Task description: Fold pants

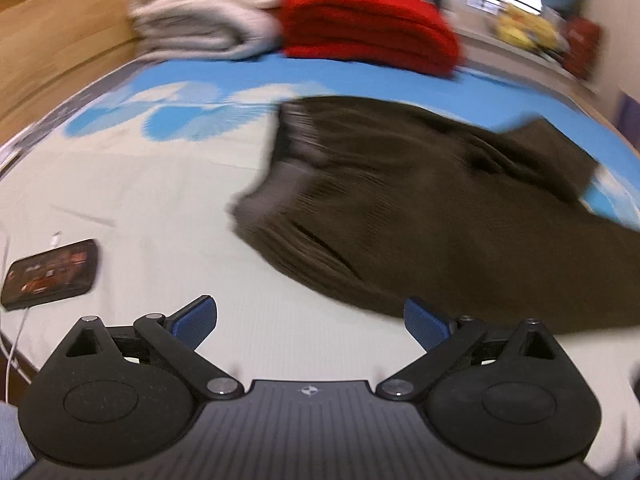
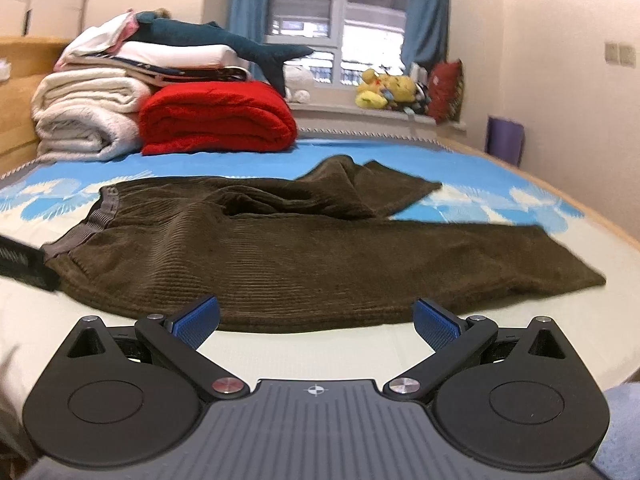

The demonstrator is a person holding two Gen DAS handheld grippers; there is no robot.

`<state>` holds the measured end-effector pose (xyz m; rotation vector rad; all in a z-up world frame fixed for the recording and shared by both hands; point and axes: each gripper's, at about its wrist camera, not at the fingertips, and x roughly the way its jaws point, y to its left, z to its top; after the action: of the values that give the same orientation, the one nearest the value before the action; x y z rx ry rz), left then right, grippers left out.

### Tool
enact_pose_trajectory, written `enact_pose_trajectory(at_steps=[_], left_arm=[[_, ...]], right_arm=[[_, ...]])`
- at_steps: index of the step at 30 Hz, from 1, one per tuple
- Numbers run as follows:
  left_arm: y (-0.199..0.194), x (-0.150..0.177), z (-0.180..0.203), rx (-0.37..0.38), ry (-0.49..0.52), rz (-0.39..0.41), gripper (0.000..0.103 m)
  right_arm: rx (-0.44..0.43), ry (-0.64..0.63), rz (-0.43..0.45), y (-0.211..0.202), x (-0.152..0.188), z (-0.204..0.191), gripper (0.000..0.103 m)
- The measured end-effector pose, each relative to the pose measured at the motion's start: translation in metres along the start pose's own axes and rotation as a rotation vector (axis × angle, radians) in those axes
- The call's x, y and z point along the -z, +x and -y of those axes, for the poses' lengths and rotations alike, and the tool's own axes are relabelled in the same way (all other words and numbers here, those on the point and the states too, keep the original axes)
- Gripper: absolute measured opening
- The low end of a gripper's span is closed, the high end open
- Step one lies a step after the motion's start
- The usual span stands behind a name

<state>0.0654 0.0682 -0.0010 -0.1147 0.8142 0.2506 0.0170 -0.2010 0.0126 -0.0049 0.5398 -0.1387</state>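
Pants: the dark brown corduroy pants [image 2: 280, 248] lie spread on the bed [image 2: 400, 344], grey waistband [image 2: 86, 226] to the left, legs running right; not yet folded.
Far leg: the far leg [image 2: 360, 188] is bunched and bent back over itself, so it probably needs straightening before a clean fold.
Near leg: it lies flat and long, its hem [image 2: 576, 276] close to the bed's right edge.
Left hand-held gripper: the left hand-held gripper [image 1: 310, 324] has its jaws spread wide and holds nothing; it hangs over bare sheet just short of the pants' near edge, on the waistband side. This view is blurred.
Right hand-held gripper: the right hand-held gripper [image 2: 316, 322] is likewise wide apart and empty, facing the near edge around mid-length.
Why so: judging by this, each gripper is lined up to take one end of the garment.
Open room: pale sheet lies free in front and left of the waistband.
Obstacles: a phone [image 1: 50, 276] with a white cable sits near the bed's left edge; the folded red blanket [image 2: 218, 118] and cream blankets [image 2: 86, 120] are stacked at the far end, well apart from the pants.
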Motion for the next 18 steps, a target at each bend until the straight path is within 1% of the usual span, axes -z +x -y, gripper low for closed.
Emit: enact_pose_trajectory(at_steps=[3,6,7,8,9,10,11,12,13,14,15,16,18], left_arm=[[0.039,-0.031,-0.018,-0.034,-0.080,-0.031,0.102],[0.086,-0.053,-0.030,-0.010,-0.166,-0.078,0.100],[0.101,-0.058,-0.033,0.001,-0.199,-0.105,0.100],[0.117,-0.062,-0.036,0.020,-0.244,-0.137,0.094],[0.132,-0.066,-0.041,0.034,-0.305,-0.165,0.077],[0.142,-0.067,-0.046,0.048,-0.366,-0.188,0.066],[0.149,-0.067,-0.049,0.039,-0.422,-0.199,0.061],[0.148,-0.067,-0.050,0.022,-0.451,-0.176,0.054],[0.146,-0.069,-0.049,0.012,-0.448,-0.163,0.050],[0.143,-0.070,-0.046,-0.004,-0.410,-0.154,0.044],[0.140,-0.070,-0.045,-0.016,-0.392,-0.147,0.027],[0.133,-0.069,-0.046,-0.050,-0.386,-0.138,0.023],[0.115,-0.068,-0.053,-0.048,-0.355,-0.113,0.022]], right_arm=[[-0.001,0.069,-0.040,0.011,-0.005,0.012,0.102],[-0.001,0.138,-0.077,0.021,-0.009,0.023,0.102],[-0.001,0.156,-0.088,0.024,-0.010,0.025,0.102],[0.000,0.168,-0.096,0.027,-0.011,0.027,0.102],[0.002,0.175,-0.102,0.029,-0.011,0.027,0.102],[0.005,0.177,-0.108,0.031,-0.011,0.027,0.102],[0.008,0.176,-0.112,0.033,-0.011,0.027,0.102],[0.011,0.171,-0.114,0.034,-0.011,0.026,0.102],[0.015,0.167,-0.115,0.036,-0.011,0.026,0.102],[0.020,0.165,-0.116,0.037,-0.011,0.026,0.102],[0.025,0.166,-0.120,0.039,-0.012,0.027,0.102],[0.033,0.169,-0.123,0.040,-0.012,0.028,0.102],[0.051,0.176,-0.124,0.042,-0.014,0.031,0.102]])
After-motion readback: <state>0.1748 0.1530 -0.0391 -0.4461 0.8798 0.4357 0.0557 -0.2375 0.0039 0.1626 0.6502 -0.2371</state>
